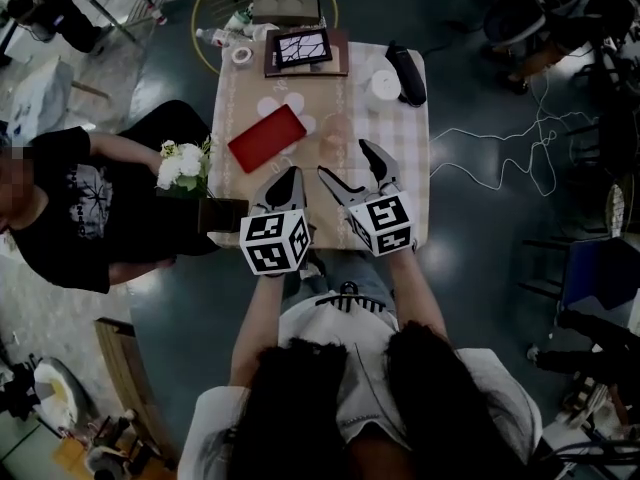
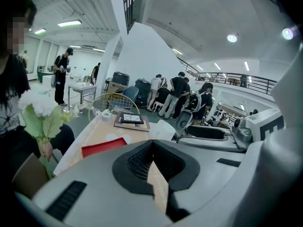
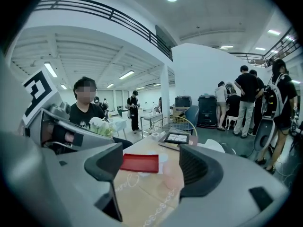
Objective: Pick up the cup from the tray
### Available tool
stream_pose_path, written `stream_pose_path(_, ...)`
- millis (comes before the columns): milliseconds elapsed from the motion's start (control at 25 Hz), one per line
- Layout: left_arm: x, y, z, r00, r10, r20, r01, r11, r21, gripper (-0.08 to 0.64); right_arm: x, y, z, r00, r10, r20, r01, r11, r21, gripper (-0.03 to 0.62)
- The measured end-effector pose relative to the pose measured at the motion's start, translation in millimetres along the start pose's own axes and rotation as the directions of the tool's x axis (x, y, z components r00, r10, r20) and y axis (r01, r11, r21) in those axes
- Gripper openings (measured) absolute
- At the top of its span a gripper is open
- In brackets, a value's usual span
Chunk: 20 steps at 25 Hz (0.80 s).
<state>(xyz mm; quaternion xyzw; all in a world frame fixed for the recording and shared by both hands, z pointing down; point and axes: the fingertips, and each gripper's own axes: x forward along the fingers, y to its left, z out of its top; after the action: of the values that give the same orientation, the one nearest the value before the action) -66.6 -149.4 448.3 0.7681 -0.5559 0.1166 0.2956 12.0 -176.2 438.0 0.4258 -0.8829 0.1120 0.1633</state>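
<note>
Table [image 1: 410, 148]: tray [image 1: 267, 138] sits left of centre. Cup [image 1: 335, 128] stands on the table just right of the tray, not touching it. Framed board [image 1: 303, 50] at middle of far edge, tape roll [image 1: 241, 55] at far-left corner. Oblong case [image 1: 405, 73] at far-right corner, round tub [image 1: 383, 86] just left of it. Flowers [image 1: 183, 163] beside the left edge. Left gripper [image 1: 290, 173] and right gripper [image 1: 345, 160] side by side over the near edge, with the cup just ahead of the right one.

Head view: high overhead, looking steeply down, table [image 1: 240, 98] at upper centre, far off. Left gripper view: low at the table's near edge, facing along it, red tray [image 2: 104, 147] lower left. Right gripper view: same height and heading, tray at centre. All three share table, tray and framed tablet [image 1: 303, 48].
</note>
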Motion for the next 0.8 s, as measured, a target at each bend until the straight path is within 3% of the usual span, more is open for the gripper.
stream_pose_path(80,-6.6,-2.7,1.9,1.000,-0.006,0.018,0.005,1.000,0.004,0.006,-7.1,1.9,1.2,1.000,-0.022,0.003,0.022,1.000,0.010,0.350)
stream_pose_path(200,-17.9,-6.9,4.0,0.999,-0.013,0.041,0.013,1.000,0.012,0.006,-18.5,5.8,3.7,0.998,-0.066,0.009,0.066,0.998,0.000,0.219)
stream_pose_path(280,-24.7,-9.6,4.3,0.998,-0.017,0.054,0.016,1.000,0.017,0.006,-24.5,10.6,3.9,0.997,-0.081,0.005,0.081,0.997,-0.009,0.180)
stream_pose_path(440,-36.6,-17.4,2.8,0.997,-0.025,0.072,0.023,0.999,0.032,0.005,-34.9,17.2,0.4,0.992,-0.123,-0.020,0.123,0.992,-0.019,0.030)
stream_pose_path(600,-48.3,-23.1,-2.6,0.997,-0.026,0.075,0.022,0.998,0.061,0.006,-46.1,23.5,1.4,0.992,-0.125,0.003,0.125,0.991,0.056,0.012)
stream_pose_path(800,-58.8,-22.3,-12.5,0.997,-0.017,0.076,0.012,0.998,0.067,0.006,-51.8,32.2,-5.0,0.989,-0.148,-0.028,0.149,0.989,0.025,0.009)
